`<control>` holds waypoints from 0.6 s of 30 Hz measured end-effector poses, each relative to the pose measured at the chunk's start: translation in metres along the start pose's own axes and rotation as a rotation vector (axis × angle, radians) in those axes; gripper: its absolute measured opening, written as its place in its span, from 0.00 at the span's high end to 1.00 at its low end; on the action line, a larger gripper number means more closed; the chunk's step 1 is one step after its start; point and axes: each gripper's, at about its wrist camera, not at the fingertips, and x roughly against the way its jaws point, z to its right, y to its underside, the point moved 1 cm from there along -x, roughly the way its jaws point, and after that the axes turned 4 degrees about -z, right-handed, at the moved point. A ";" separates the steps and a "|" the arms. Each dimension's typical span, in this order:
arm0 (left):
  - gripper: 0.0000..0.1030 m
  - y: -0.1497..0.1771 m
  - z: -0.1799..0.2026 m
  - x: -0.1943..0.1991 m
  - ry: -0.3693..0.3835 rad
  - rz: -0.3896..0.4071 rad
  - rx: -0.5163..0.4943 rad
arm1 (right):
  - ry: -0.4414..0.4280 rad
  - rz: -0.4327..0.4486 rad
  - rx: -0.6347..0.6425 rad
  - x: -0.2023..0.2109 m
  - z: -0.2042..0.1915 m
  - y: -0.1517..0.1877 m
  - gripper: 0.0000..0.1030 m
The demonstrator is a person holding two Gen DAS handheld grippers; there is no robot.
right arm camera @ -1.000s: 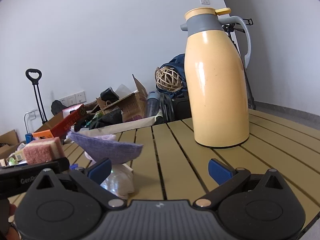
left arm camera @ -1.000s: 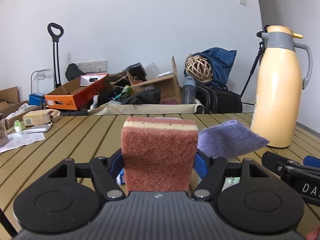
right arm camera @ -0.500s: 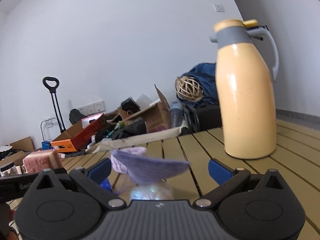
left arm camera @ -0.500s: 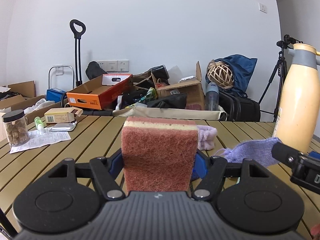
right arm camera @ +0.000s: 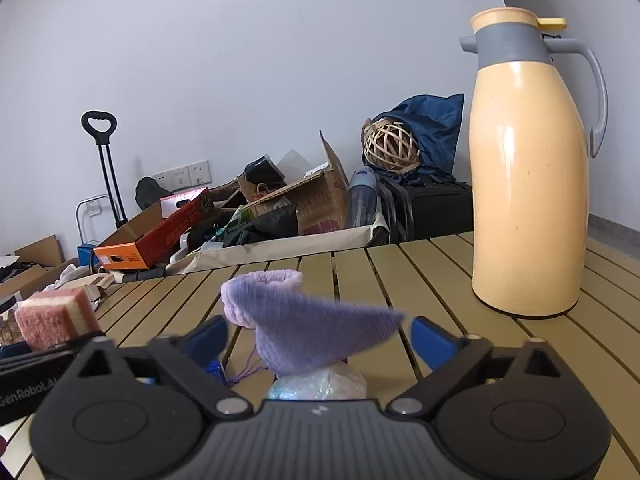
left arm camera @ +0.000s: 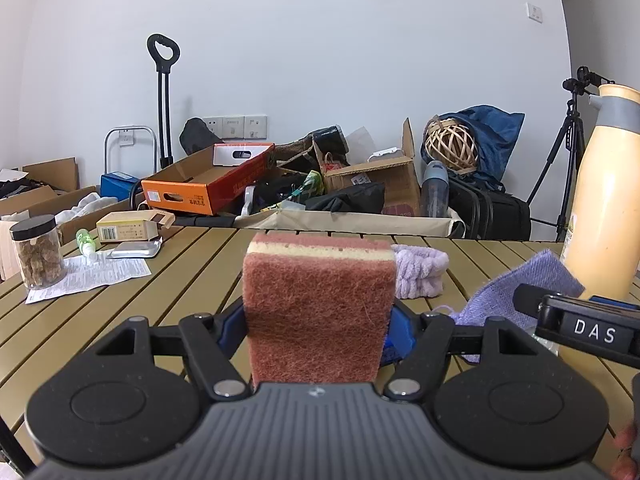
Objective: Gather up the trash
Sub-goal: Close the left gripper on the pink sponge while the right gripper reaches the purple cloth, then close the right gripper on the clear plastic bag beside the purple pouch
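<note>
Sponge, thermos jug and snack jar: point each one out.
Sponge [left arm camera: 318,304]: left wrist view, middle of its red scouring face.
Thermos jug [right arm camera: 528,184]: right wrist view, middle of its cream body.
Snack jar [left arm camera: 38,258]: left wrist view, clear wall below the black lid.

The sponge has a coarse, fibrous reddish scouring face over a smooth cream foam layer. The purple cloth is a soft, matt knit. The desk is matt slatted wood. The jug is glossy cream plastic with a grey collar.
</note>
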 end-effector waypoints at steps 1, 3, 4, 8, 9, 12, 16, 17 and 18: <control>0.32 0.000 0.001 -0.001 0.000 -0.002 -0.001 | -0.002 -0.008 -0.001 -0.001 0.001 0.001 0.41; 0.32 0.000 0.002 -0.001 0.001 -0.002 -0.003 | -0.012 -0.026 0.000 -0.004 0.002 0.001 0.71; 0.32 0.000 0.002 -0.001 0.001 -0.001 -0.004 | -0.018 -0.032 -0.003 -0.005 0.003 0.001 0.79; 0.32 0.000 0.002 -0.002 0.000 0.001 -0.006 | -0.026 -0.023 -0.035 -0.003 0.008 0.002 0.76; 0.32 0.000 0.001 -0.002 -0.001 0.000 -0.005 | -0.033 -0.021 -0.055 -0.002 0.011 0.001 0.74; 0.32 0.001 -0.002 -0.003 -0.004 -0.003 0.003 | -0.049 -0.014 -0.120 -0.002 0.022 0.001 0.18; 0.32 0.000 -0.002 -0.003 -0.004 -0.005 0.005 | -0.033 -0.036 -0.125 -0.006 0.024 0.003 0.01; 0.32 0.001 -0.002 -0.003 -0.004 -0.005 0.004 | -0.029 -0.056 -0.117 -0.010 0.022 0.004 0.01; 0.32 0.001 -0.002 -0.004 -0.003 -0.006 0.002 | -0.020 -0.081 -0.103 -0.014 0.020 0.005 0.01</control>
